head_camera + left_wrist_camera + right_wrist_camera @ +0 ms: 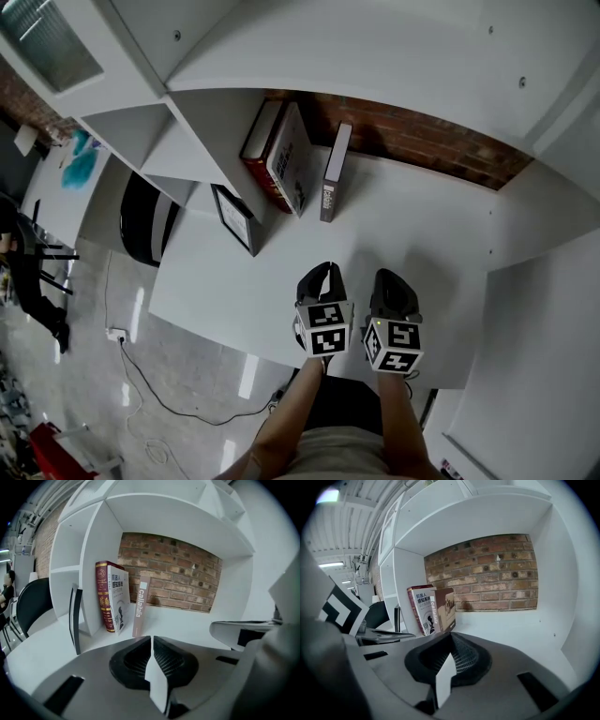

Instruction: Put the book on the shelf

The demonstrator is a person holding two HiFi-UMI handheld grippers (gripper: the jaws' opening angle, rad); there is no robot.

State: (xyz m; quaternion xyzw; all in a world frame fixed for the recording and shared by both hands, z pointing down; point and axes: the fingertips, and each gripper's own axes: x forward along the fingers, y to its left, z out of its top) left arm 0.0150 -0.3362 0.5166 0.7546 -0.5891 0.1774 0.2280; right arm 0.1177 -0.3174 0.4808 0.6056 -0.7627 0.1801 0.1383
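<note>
On the shelf [412, 225], your book [335, 172] stands up.
Your left gripper [323, 272] and right gripper [392, 279] are both closed tight, holding nothing.

Left gripper [322, 274] and right gripper [395, 281] hover side by side, tilted slightly downward, both jaws closed together, empty.

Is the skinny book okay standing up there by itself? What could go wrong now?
1. The skinny book stands on the shelf with a gap between it and the white book. Nothing props up its other side, so it might tip over and fall flat.
2. The black picture frame stands thin on its edge by the divider. A small bump there could probably knock it over.
</note>
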